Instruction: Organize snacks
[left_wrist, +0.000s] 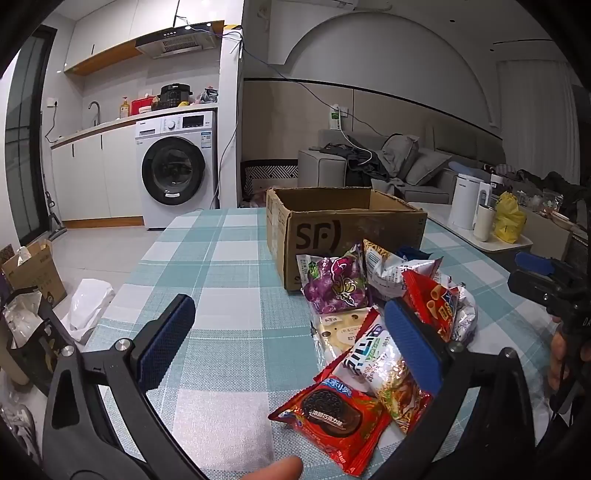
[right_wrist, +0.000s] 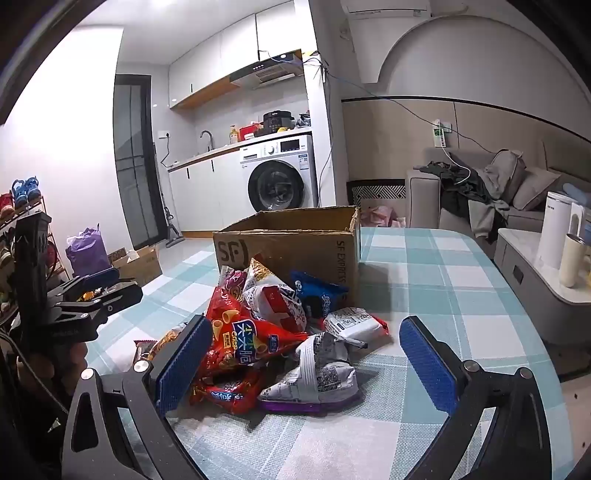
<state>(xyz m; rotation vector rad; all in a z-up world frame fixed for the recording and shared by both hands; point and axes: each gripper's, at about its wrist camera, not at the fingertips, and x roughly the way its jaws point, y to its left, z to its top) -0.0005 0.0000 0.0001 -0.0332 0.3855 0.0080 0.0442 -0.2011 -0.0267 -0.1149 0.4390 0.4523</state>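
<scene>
A pile of snack packets lies on the checked tablecloth in front of an open cardboard box (left_wrist: 343, 221), also in the right wrist view (right_wrist: 291, 240). The pile holds a purple packet (left_wrist: 336, 282), a red cookie packet (left_wrist: 336, 415), a red cone-snack bag (right_wrist: 240, 343) and a white packet (right_wrist: 321, 373). My left gripper (left_wrist: 291, 339) is open and empty, low over the table left of the pile. My right gripper (right_wrist: 306, 354) is open and empty, its jaws standing either side of the pile's near end. The right gripper also shows at the far right of the left wrist view (left_wrist: 543, 277).
The tablecloth (left_wrist: 221, 266) stretches left of the box. A side table with a white kettle (right_wrist: 554, 229) and cup (right_wrist: 572, 262) stands to the right. A sofa, a washing machine (left_wrist: 173, 170) and floor boxes (left_wrist: 33, 269) lie beyond the table.
</scene>
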